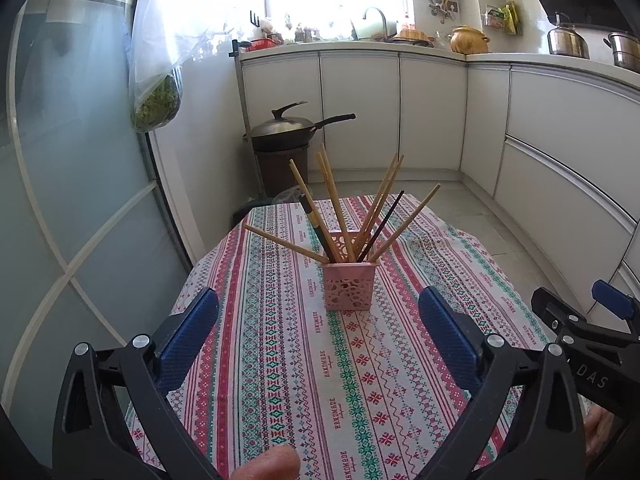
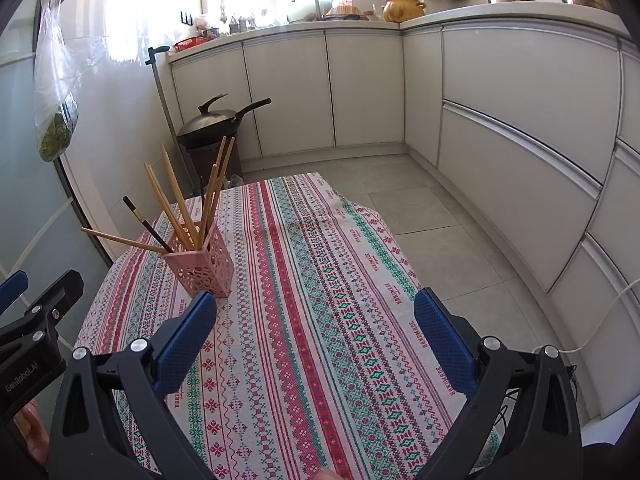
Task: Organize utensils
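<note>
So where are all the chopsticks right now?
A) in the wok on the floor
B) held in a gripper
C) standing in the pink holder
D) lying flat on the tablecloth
C: the chopsticks fan out of the pink holder on the tablecloth, while the left gripper and right gripper are both open and empty.

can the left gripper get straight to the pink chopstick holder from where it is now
Probably yes. The left gripper is open and faces the pink holder head on, with only bare tablecloth between them. The fanned chopsticks lean out above the rim, so a low approach looks clearest.
</note>
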The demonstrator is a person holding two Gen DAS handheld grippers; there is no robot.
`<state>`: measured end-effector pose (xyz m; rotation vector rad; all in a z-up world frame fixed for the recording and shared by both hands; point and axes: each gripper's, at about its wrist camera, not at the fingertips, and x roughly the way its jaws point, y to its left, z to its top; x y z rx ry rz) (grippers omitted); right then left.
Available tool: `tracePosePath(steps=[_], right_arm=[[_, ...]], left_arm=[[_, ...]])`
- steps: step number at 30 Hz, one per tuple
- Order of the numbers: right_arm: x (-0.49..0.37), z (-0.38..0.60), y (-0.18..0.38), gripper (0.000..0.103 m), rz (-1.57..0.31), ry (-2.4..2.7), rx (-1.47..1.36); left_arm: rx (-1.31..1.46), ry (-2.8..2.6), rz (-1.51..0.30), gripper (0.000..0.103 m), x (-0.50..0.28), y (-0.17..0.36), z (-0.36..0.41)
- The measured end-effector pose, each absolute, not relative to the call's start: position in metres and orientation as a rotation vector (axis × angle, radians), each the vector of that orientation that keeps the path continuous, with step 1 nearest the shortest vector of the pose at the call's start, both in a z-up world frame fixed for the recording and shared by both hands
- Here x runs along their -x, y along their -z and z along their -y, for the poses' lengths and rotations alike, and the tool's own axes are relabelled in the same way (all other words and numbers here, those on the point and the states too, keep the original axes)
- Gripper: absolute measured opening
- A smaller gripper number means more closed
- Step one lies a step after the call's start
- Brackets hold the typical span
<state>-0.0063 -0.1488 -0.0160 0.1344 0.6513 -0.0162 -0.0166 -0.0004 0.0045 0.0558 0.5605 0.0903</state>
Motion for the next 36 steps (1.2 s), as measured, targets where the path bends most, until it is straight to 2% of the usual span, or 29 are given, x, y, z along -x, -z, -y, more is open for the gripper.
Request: tracePosePath(steps=[36], right_arm=[[0.0064,0.1452,0.0183,0.096,-0.672,0.007,-0.124]], left_arm=[[-0.042,-0.101,-0.617,0.096,0.0085,0.0043,-0.0033]])
